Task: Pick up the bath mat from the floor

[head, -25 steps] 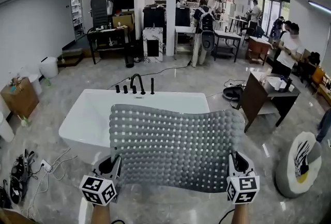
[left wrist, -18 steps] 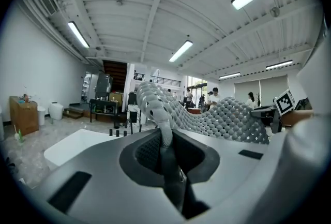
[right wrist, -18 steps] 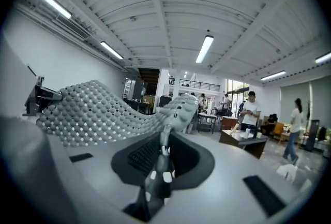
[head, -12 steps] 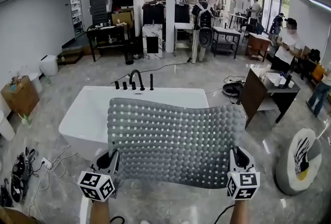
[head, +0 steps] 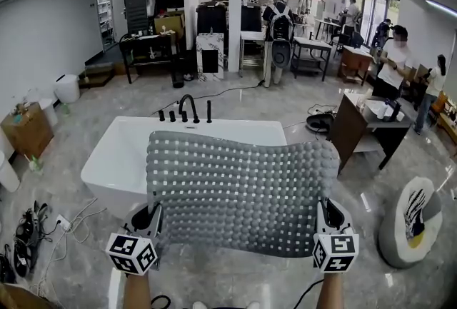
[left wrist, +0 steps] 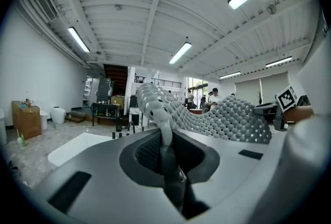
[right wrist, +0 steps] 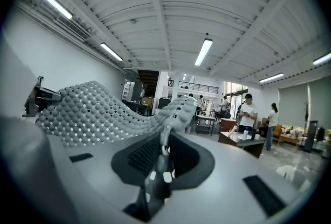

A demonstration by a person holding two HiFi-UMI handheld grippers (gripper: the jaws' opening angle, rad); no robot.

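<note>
A grey knobbly bath mat (head: 239,190) with rows of small holes hangs stretched in the air in front of me, above the floor. My left gripper (head: 153,220) is shut on its lower left corner, and my right gripper (head: 325,216) is shut on its lower right corner. In the left gripper view the bath mat (left wrist: 207,117) runs out from between the jaws and away to the right. In the right gripper view the bath mat (right wrist: 98,106) is pinched edge-on between the jaws and spreads off to the left.
A white bathtub (head: 118,158) with black taps (head: 187,110) stands behind the mat. A dark desk (head: 360,130) is at the right, a round zebra-print seat (head: 413,222) further right. Shoes and cables (head: 28,236) lie at the left. People stand at the back.
The mat has risen a little and drawn slightly toward the left; both grippers keep their hold. A person has come into view at the far right.
</note>
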